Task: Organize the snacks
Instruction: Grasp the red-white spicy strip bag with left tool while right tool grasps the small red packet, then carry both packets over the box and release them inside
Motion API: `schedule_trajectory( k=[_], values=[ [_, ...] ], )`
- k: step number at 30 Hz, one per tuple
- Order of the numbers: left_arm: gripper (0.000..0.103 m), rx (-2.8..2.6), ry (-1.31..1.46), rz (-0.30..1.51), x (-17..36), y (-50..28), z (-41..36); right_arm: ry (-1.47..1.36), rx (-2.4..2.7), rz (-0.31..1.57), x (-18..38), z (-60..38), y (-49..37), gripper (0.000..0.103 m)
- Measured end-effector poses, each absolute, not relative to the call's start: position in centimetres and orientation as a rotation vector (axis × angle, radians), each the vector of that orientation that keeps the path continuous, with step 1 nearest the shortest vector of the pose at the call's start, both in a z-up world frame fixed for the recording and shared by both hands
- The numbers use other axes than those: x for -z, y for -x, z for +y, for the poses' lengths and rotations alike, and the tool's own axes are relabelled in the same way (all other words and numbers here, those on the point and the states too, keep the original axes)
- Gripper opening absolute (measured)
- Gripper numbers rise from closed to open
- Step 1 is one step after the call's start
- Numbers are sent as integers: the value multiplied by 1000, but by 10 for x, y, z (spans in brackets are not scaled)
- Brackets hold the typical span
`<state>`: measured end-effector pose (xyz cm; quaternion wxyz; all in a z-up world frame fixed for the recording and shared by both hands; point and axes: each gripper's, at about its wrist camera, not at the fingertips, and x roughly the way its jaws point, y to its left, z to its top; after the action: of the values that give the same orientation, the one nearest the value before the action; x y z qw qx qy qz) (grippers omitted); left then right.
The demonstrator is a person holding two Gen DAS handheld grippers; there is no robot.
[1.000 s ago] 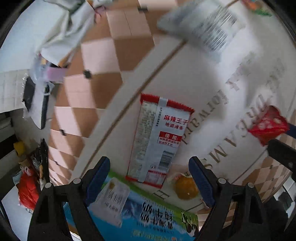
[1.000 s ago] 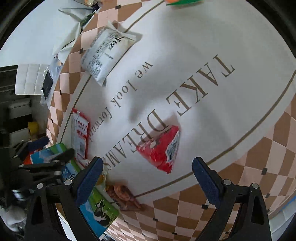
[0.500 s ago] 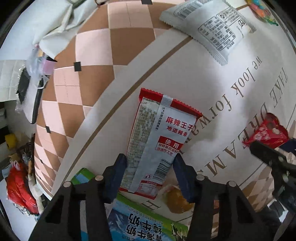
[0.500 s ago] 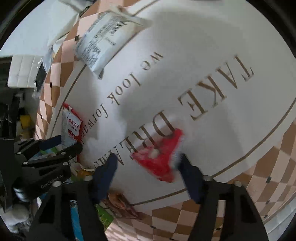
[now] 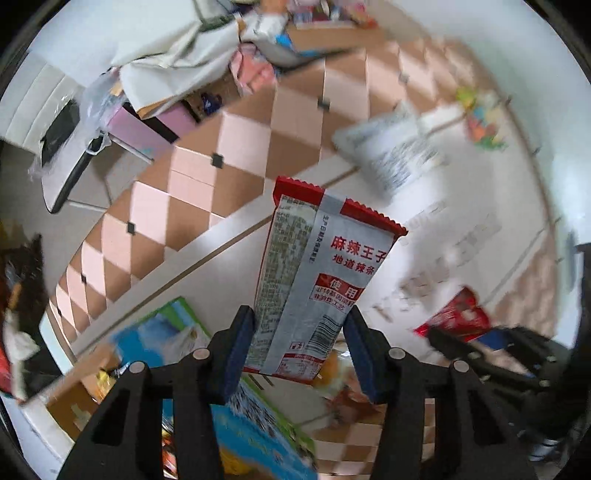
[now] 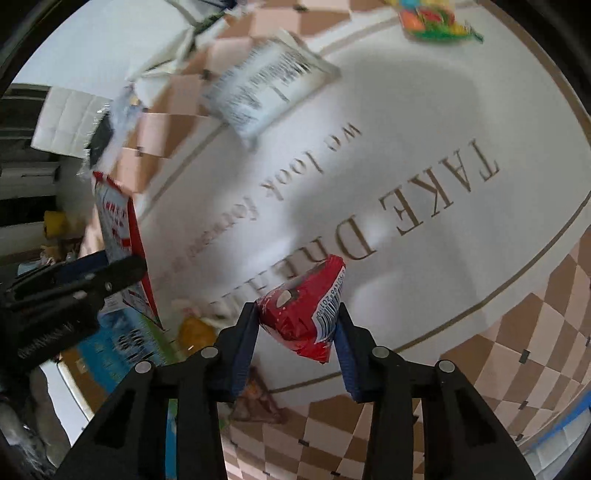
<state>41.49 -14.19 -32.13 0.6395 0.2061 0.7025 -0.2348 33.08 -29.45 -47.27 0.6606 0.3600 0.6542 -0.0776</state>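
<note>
My left gripper (image 5: 297, 332) is shut on a red and silver spicy-strip packet (image 5: 321, 273) and holds it lifted off the round white mat (image 5: 461, 206). My right gripper (image 6: 295, 326) is shut on a small red snack bag (image 6: 308, 314), raised above the mat (image 6: 424, 122). The left gripper (image 6: 70, 291) with its packet (image 6: 118, 236) shows at the left of the right wrist view. The right gripper's red bag (image 5: 456, 317) shows at the right of the left wrist view.
A white snack bag (image 6: 262, 88) and a colourful candy bag (image 6: 432, 18) lie at the mat's far side. A blue and green milk carton (image 5: 207, 373), an orange snack (image 6: 197, 330) and a brown packet (image 6: 258, 402) lie near. Cluttered boxes and cloth (image 5: 207, 62) sit beyond on the checkered floor.
Both grippers have closed on their packets and lifted them off the mat. The left one rose and tilted, bringing the far clutter into view.
</note>
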Motion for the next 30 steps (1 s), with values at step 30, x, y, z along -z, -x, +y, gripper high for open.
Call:
schedule_trajectory(
  k=[30],
  values=[
    [47, 91, 71, 1562, 249, -391, 222, -388, -224, 1473, 346, -50, -363, 42]
  ],
)
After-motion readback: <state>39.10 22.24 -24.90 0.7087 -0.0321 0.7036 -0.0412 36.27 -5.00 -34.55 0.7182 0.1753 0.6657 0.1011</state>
